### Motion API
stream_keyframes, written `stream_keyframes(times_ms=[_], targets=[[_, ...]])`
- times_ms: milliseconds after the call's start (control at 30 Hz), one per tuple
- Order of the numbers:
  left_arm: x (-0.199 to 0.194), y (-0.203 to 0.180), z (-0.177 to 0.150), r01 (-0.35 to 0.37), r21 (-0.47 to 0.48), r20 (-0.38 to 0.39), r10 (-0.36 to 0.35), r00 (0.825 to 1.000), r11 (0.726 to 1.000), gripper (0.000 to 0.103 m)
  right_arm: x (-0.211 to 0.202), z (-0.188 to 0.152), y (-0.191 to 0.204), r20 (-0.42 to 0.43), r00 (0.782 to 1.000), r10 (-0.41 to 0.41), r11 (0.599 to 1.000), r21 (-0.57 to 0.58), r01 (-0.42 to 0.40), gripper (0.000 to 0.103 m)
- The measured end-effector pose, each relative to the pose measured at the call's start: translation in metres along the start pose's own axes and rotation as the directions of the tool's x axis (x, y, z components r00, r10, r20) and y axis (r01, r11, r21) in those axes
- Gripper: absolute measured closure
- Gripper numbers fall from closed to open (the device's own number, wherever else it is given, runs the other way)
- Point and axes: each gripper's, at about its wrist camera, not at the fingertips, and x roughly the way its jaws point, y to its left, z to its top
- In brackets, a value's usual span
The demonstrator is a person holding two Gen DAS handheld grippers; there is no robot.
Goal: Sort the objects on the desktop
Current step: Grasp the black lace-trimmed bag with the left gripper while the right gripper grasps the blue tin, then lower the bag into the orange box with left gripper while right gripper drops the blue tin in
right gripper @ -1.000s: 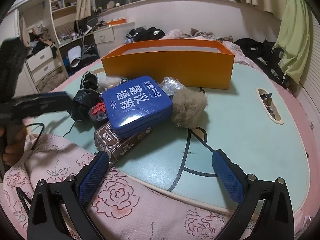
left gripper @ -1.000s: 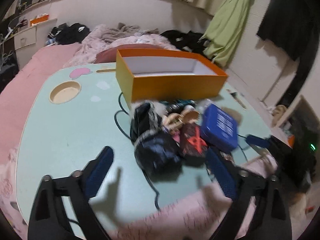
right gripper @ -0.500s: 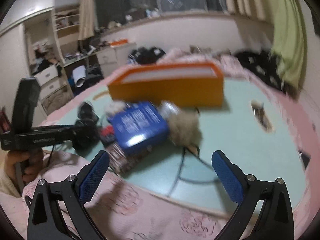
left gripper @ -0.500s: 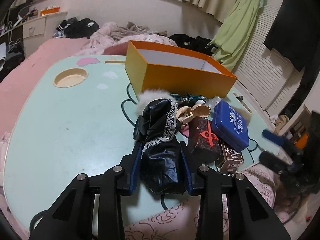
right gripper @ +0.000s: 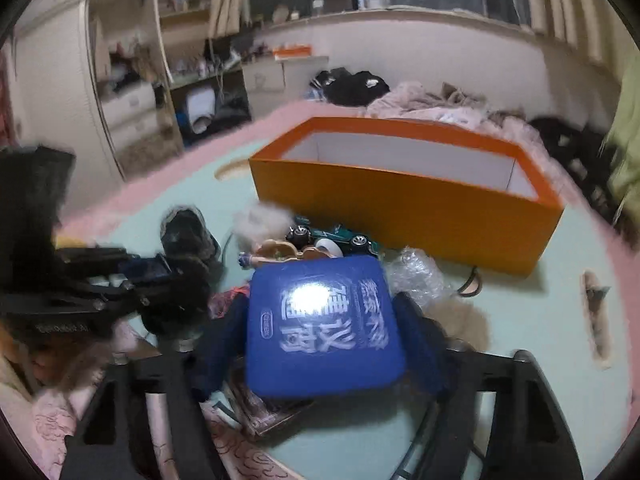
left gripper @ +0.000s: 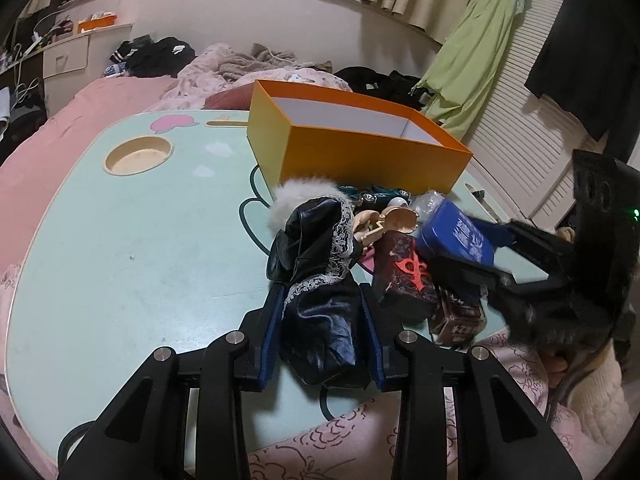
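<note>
My left gripper is shut on a black shiny garment with white lace trim near the table's front edge. My right gripper is shut on a blue tin with white Chinese lettering; it also shows in the left wrist view. An open, empty orange box stands at the back of the mint-green table. Between them lies a pile: a dark box with a red symbol, a tan doll figure, a green toy car and a white fur puff.
A brown packet lies under the tin. A crumpled clear wrapper and a tan fur ball sit right of the tin. A round cup recess is at the table's left. A black cable runs across the table. Pink bedding surrounds the table.
My left gripper closed on the black garment. My right gripper moved in from the table edge and closed on the blue tin.
</note>
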Motion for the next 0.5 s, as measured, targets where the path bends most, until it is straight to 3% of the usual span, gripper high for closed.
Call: stream_keyframes(times_ms=[100,300,400,500], targets=[[-0.002,0.0,0.0,0.0,0.002,0.008,0.0,1.0,1.0,0.066,-0.006,-0.006,0.004,0.032,0.999,0.004,1.0,-0.008,-0.004,0.037],[-0.025,-0.008,0.005,-0.01,0.022,0.089,0.008,0.996,1.0,0.066,-0.046,-0.002,0.005,0.199,0.98,-0.02,1.0,0.011,0.018,0.037],[-0.038,-0.017,0.028,0.012,0.044,0.128,-0.018,0.992,0.999,0.066,-0.06,0.017,-0.006,0.241,0.968,-0.073,0.997,0.052,0.062,0.037],[-0.043,-0.021,0.068,0.01,0.032,0.172,-0.015,0.985,0.999,0.066,-0.055,0.05,-0.026,0.225,0.962,-0.153,0.986,0.093,0.135,0.037]])
